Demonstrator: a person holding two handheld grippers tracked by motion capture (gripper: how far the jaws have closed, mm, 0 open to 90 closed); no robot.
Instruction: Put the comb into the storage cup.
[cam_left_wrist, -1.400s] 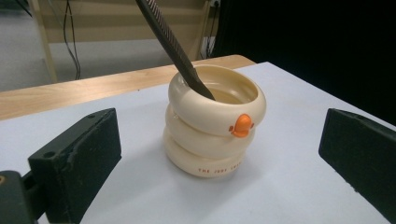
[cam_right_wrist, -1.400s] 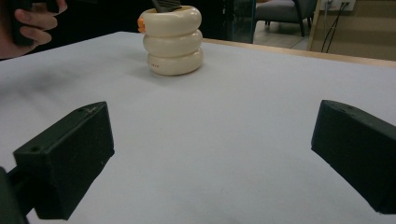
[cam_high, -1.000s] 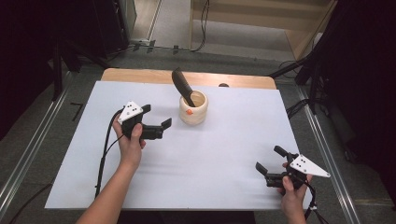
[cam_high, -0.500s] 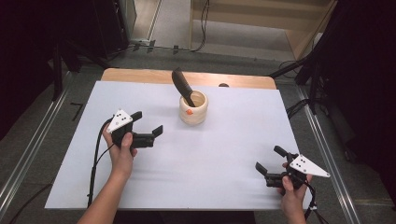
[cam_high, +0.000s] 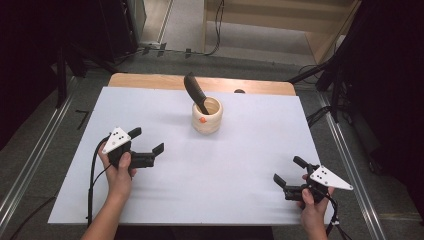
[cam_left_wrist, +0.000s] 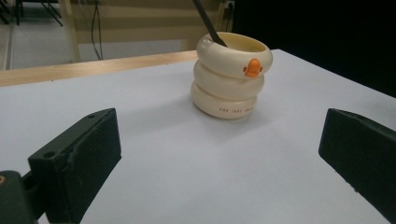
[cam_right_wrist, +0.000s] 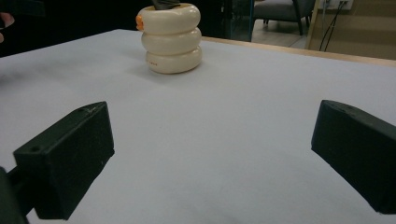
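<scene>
- high view: a cream pot (cam_high: 207, 116), built like three stacked rings with a small orange mark on its front, stands on the white surface (cam_high: 240, 165) toward 12 o'clock, well apart from both hands. a dark utensil (cam_high: 195, 92) leans out of its mouth toward 11 o'clock; the end inside the pot is hidden. the left claw (cam_high: 148, 141) sits at about 8 o'clock from the pot, released, jaws spread and holding nothing. the right claw (cam_high: 290, 170) is at about 4 o'clock from the pot, near the surface's front edge, also released and empty. the room around the surface is too dark to make out.
- left gripper view: the pot (cam_left_wrist: 231, 77) stands at 12 o'clock between the two parted jaws, far beyond them. its three rounded rings show plainly, with an orange duck-like mark (cam_left_wrist: 252, 68) on the top ring and a line of tiny print on the bottom ring, too small to read. the utensil (cam_left_wrist: 208, 22) rises from the rim and is cut off by the top edge.
- right gripper view: the pot (cam_right_wrist: 171, 38) stands at 11 o'clock, well beyond the open jaws. the orange mark (cam_right_wrist: 139, 20) peeks round its left side, mostly hidden. the utensil (cam_right_wrist: 164, 4) is cut off at the top edge.
</scene>
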